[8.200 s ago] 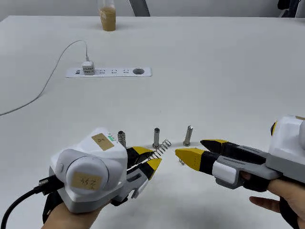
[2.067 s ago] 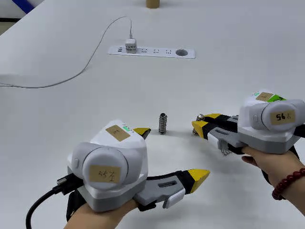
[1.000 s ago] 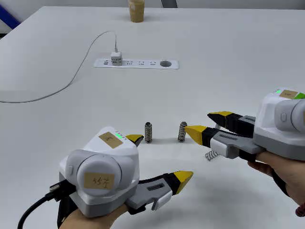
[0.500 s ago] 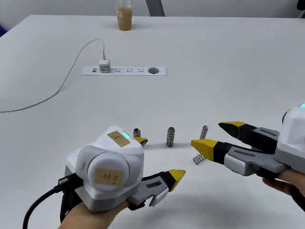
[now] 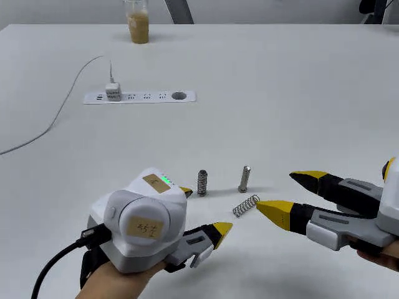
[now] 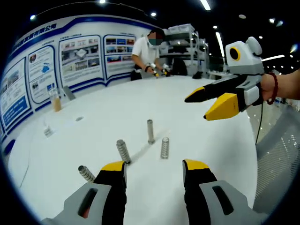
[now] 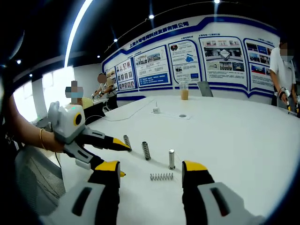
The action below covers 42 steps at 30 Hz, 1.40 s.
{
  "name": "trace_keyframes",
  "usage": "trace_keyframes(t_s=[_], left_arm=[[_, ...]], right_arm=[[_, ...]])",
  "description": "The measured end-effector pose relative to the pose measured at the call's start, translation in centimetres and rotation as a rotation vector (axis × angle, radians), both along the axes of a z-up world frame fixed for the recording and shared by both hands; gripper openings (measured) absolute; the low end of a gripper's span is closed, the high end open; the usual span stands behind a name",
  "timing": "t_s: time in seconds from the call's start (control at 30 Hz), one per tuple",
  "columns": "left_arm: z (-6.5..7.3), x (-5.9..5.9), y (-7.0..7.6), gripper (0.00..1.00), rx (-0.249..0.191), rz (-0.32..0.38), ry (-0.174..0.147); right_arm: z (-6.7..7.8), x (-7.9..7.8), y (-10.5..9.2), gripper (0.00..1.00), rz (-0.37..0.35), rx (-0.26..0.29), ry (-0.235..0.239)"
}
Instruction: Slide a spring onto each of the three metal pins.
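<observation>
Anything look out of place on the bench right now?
One small metal coil spring lies loose on its side on the white table, beside the bare metal pin, instead of on it. The other two pins carry springs.

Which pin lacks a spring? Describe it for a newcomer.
On the white table, nearer than the power strip, a row stands upright. The bare pin is its right end in the head view. The sprung pins alongside are coiled; it is smooth, with a loose spring beside it.
</observation>
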<state>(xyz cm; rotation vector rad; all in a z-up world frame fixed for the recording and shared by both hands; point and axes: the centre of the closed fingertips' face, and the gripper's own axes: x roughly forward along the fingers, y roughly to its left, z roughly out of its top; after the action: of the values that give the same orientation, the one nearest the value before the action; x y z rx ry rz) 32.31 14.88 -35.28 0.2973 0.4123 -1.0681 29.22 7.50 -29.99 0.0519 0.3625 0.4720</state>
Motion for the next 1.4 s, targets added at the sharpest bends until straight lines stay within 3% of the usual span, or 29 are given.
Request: trace_keyframes(t_s=[0.23,0.67,1.3,1.4], left_arm=[[-0.8,0.1,-1.7,0.43,0.01,-0.031,0.012],[-2.5,0.6,-4.2,0.33,0.034,-0.083,0.023],[-4.8,1.1,-5.7,0.19,0.09,-0.124,0.024],[-4.7,1.0,-5.9,0.18,0.076,-0.124,0.038]], right_arm=[[-0.8,-1.3,-0.2,0.54,0.017,-0.034,0.014],[-1.7,-2.3,-0.9,0.54,0.014,-0.023,0.03],[-2.3,-2.5,-1.4,0.5,-0.019,0.0,0.039],[-2.4,-2.5,-1.4,0.5,-0.023,0.005,0.045]])
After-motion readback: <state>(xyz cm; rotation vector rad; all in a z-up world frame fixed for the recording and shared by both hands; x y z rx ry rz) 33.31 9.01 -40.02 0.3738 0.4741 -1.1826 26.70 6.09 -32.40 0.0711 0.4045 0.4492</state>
